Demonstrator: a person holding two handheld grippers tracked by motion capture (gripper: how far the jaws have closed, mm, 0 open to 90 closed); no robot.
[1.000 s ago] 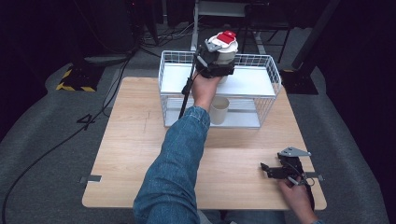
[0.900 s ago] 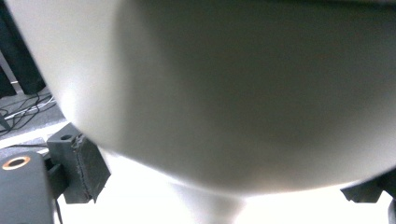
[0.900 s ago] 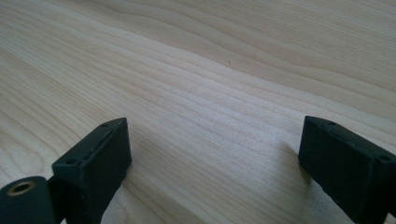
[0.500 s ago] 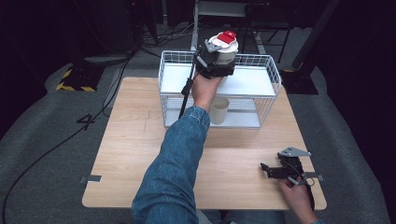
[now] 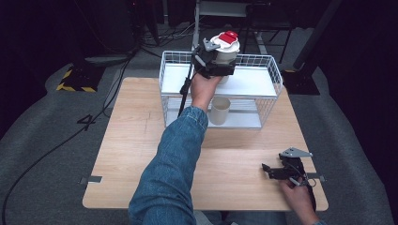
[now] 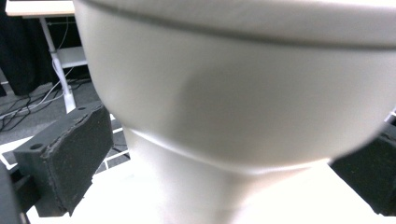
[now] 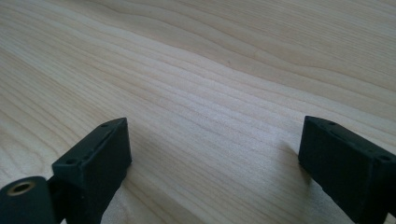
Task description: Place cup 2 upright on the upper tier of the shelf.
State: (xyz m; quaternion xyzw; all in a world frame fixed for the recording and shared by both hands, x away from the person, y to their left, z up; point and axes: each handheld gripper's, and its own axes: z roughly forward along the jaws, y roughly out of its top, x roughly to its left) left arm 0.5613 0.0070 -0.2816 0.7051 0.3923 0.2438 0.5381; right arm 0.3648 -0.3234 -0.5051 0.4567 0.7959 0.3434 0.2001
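The left claw [image 5: 220, 63] is up at the far side of the desk [image 5: 141, 154], over the top shelf [image 5: 253, 84] of the white wire rack [image 5: 270, 63], and its jaws sit either side of a white cup with a red-marked lid [image 5: 225, 47]. In the left gripper view the cup [image 6: 233, 93] is pressed close to the lens with a black pad [image 6: 70, 163] at its left flank, so it looks gripped around the narrow lower body, upright, to keep the lid level. Whether its base touches the shelf, I cannot tell. A second, open cup [image 5: 219, 110] waits on the lower shelf. The right claw [image 5: 272, 171] rests wide apart and empty on the near right of the desk, out of the way.
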